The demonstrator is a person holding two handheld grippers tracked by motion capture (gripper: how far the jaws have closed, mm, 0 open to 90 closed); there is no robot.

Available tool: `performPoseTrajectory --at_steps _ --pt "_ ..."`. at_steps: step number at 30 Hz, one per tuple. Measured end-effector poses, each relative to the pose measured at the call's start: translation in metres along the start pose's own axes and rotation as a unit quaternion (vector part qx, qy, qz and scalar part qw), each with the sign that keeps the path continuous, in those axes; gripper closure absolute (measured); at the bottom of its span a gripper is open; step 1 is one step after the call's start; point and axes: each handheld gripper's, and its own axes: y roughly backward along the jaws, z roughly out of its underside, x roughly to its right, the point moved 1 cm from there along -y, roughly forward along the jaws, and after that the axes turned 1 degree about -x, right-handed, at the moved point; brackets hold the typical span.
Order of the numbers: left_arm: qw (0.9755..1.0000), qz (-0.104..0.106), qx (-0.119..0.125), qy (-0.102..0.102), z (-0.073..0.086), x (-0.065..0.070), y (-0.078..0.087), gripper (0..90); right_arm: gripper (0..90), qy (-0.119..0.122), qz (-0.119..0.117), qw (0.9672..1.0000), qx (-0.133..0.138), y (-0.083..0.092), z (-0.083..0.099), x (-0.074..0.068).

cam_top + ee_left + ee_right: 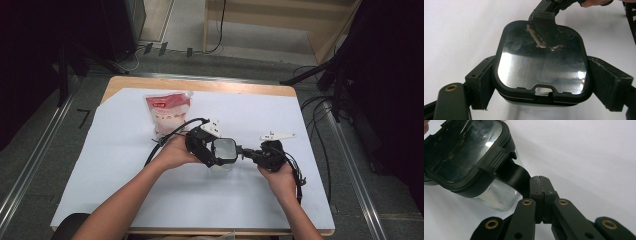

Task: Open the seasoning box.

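high view: above the person's side, facing forward and down over the whole table (125, 150) | left gripper view: close, looking down on the container (541, 62) lid | right gripper view: close, level beside it | shared: container

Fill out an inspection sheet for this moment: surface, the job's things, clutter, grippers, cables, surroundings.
Surface: table covered by a white sheet.
Job's things: clear container with a dark-rimmed lid, lid on; its black latch flap sticks out on one side.
Clutter: red-and-white pouch lying flat beyond the hands, apart from the container.
Grippers: left gripper clamps the container's two sides; right gripper is shut on the latch flap.
Cables: one trails from the left gripper; more lie on the floor at right.
Surroundings: grey floor, wooden furniture behind, dark stands on both sides.
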Motion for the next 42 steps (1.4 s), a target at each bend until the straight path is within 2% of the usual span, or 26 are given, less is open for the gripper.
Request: performPoseTrajectory --at_steps 5,10,19,24,26,27,30,37,42 --pt "1.0000 0.002 0.007 0.001 0.001 0.000 0.000 16.8 90.0 -0.001 0.000 1.0000 0.000 0.000 0.000 0.000" --pt "0.9999 -0.010 -0.004 -0.010 -0.002 0.003 0.001 17.2 90.0 0.001 0.002 1.0000 -0.001 0.000 0.000 0.000" --pt "0.9998 -0.008 -0.001 -0.020 -0.004 0.002 0.006 17.9 90.0 0.006 -0.001 1.0000 -0.003 0.000 0.000 -0.002" --pt "0.9996 -0.011 0.012 -0.022 -0.008 0.004 0.008 17.9 90.0 0.005 -0.001 1.0000 -0.003 0.000 0.000 -0.002" --pt "0.9996 -0.010 0.008 -0.025 -0.010 0.004 0.009 18.1 90.0 0.006 -0.002 1.0000 -0.003 0.000 0.000 -0.002" --pt "0.9996 -0.010 0.015 -0.021 -0.011 0.005 0.010 18.3 90.0 0.005 -0.002 1.0000 -0.002 0.000 0.000 -0.002" --pt "0.9996 -0.010 0.012 -0.023 -0.014 0.006 0.012 18.4 90.0 0.006 -0.005 1.0000 -0.001 0.000 0.000 -0.003" --pt "0.9996 -0.002 0.027 -0.008 -0.021 0.005 0.012 18.4 90.0 0.006 -0.005 1.0000 -0.003 0.000 0.000 -0.002" --pt "0.9996 0.002 0.024 -0.012 -0.027 0.004 0.012 18.3 90.0 0.005 -0.005 1.0000 -0.003 0.000 0.000 -0.002"
